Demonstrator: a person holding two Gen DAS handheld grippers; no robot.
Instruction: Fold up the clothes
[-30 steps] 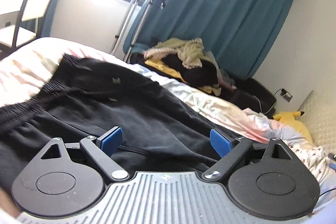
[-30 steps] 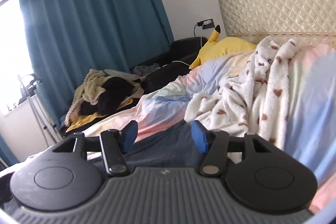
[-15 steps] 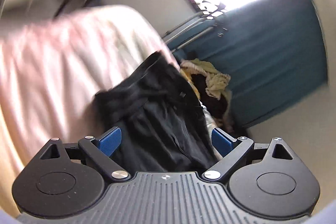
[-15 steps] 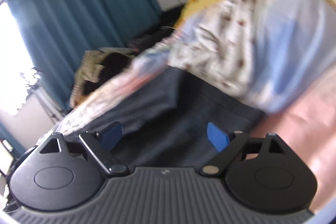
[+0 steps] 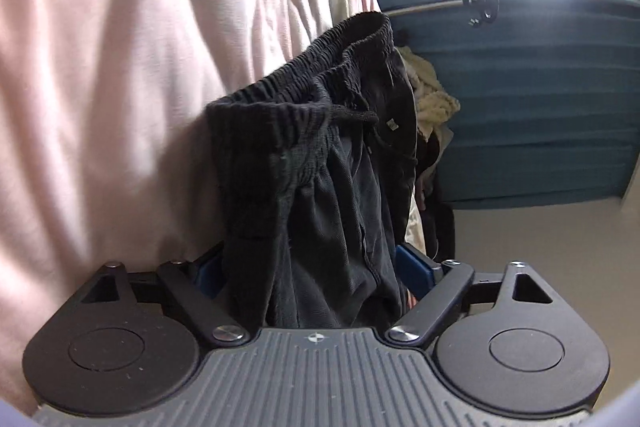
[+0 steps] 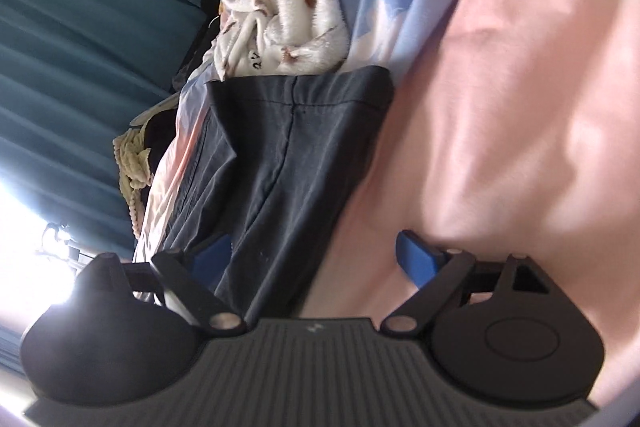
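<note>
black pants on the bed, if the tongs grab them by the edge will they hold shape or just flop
The black pants will likely flop: the thin cloth already lies in soft folds and wrinkles. The gathered elastic waistband looks thicker, so that end probably bunches and hangs heavier. On the smooth pink sheet they would probably drag and crumple rather than slide flat.

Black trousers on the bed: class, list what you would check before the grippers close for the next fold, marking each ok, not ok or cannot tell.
1. Trousers between the left gripper jaws: ok; the jaws have just been closing.
2. Left pads clamped on the cloth: not ok; the jaws stand wide.
3. Trouser leg between the right gripper jaws: ok, but only its edge; the jaws have just been opening.
4. Waistband lying flat: not ok, it is bunched.
5. Hem free of the spotted blanket: cannot tell.
</note>
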